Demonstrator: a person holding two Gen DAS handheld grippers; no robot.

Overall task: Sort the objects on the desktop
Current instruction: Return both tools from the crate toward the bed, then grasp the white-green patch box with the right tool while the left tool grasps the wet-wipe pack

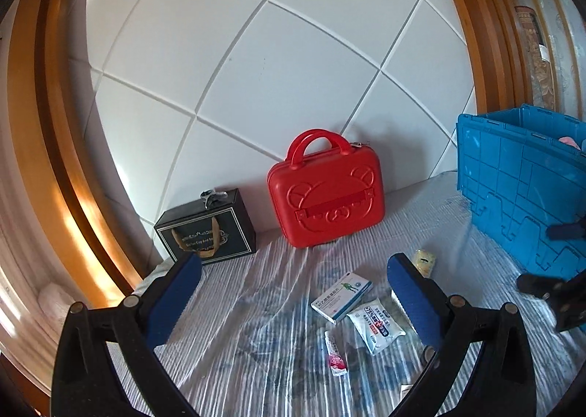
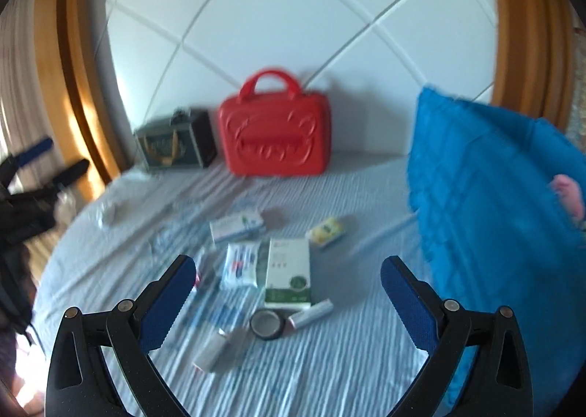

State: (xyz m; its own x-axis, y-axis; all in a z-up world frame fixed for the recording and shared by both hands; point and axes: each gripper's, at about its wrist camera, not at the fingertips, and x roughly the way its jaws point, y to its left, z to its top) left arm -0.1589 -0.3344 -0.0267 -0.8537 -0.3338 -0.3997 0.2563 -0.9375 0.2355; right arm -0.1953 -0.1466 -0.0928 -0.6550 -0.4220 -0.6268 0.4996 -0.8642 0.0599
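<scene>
My left gripper [image 1: 293, 292] is open and holds nothing, hovering over a white and blue medicine box [image 1: 342, 296], a wipes packet [image 1: 375, 323] and a small pink tube [image 1: 335, 353]. A yellowish roll [image 1: 425, 261] lies just past its right finger. The right wrist view is blurred. There my right gripper [image 2: 289, 292] is open and holds nothing, above a white and green box [image 2: 287, 274], the wipes packet [image 2: 240, 267], a black tape roll [image 2: 267, 323] and a small cylinder [image 2: 311, 314]. The medicine box [image 2: 236, 226] and a yellow item [image 2: 326, 232] lie farther off.
A red bear-face case [image 1: 326, 190] and a black gift box [image 1: 207, 230] stand against the white padded headboard. A blue crate [image 1: 523, 190] stands at the right, with something pink [image 2: 567, 193] inside. Everything rests on a striped sheet [image 1: 256, 307]. Wooden frame at both sides.
</scene>
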